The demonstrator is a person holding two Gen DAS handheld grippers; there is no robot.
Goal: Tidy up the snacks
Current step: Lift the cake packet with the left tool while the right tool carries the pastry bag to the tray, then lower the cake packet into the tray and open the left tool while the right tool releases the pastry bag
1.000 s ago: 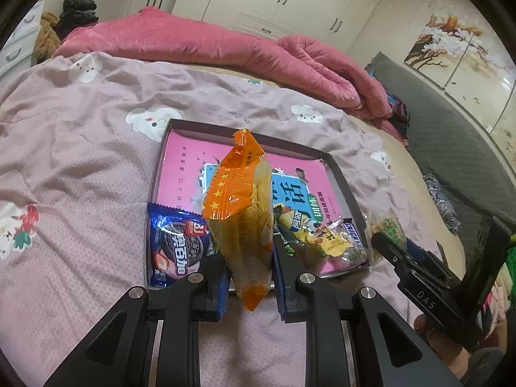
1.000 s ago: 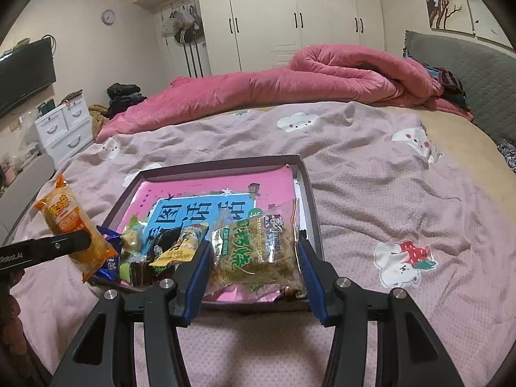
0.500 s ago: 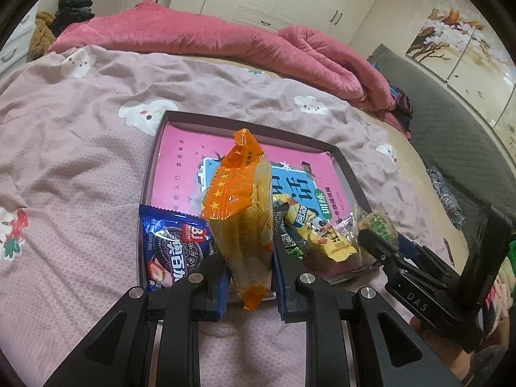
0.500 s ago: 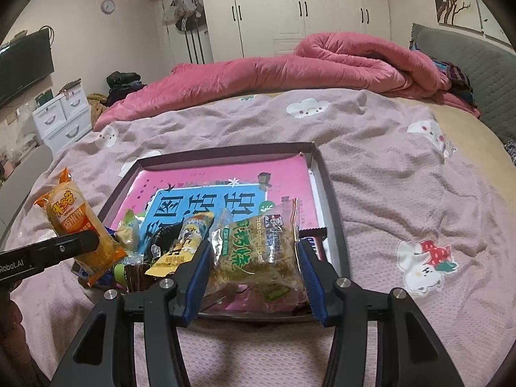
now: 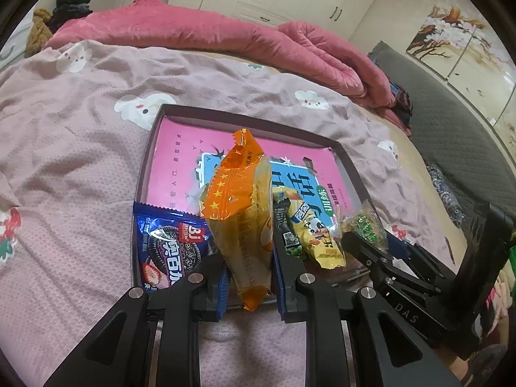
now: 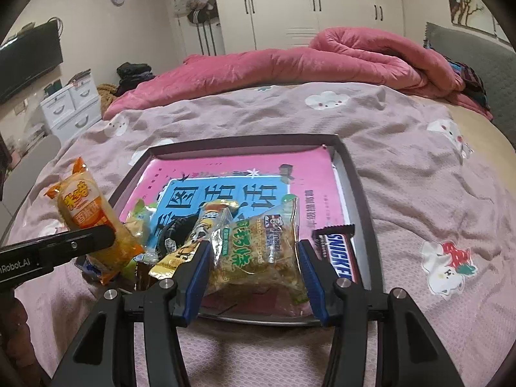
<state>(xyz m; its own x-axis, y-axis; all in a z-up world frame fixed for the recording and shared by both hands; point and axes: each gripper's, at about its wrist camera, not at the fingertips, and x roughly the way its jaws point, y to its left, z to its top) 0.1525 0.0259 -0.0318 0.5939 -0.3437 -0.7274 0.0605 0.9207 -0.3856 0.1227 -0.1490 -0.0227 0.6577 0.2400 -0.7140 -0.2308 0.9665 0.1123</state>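
My left gripper [image 5: 250, 277] pinches a tall orange-and-yellow plastic snack packet [image 5: 242, 219], held upright over the near edge of the dark shallow tray [image 5: 146, 164]. My right gripper [image 6: 254, 267] clamps a clear packet with green lettering [image 6: 258, 251] above the tray's near right side. A blue cookie packet [image 5: 171, 251], a yellow pouch [image 5: 316, 238] and a brown chocolate bar [image 6: 338, 254] lie inside on a pink book [image 6: 225, 174], on the pink bedspread [image 6: 419, 193].

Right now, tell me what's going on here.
A person is sorting snacks into a dark shallow tray on the bed. The left claw is shut on an orange-and-yellow snack packet, the right claw on a clear green-lettered noodle snack bag. Both hang over the tray's near edge, where other snacks lie.
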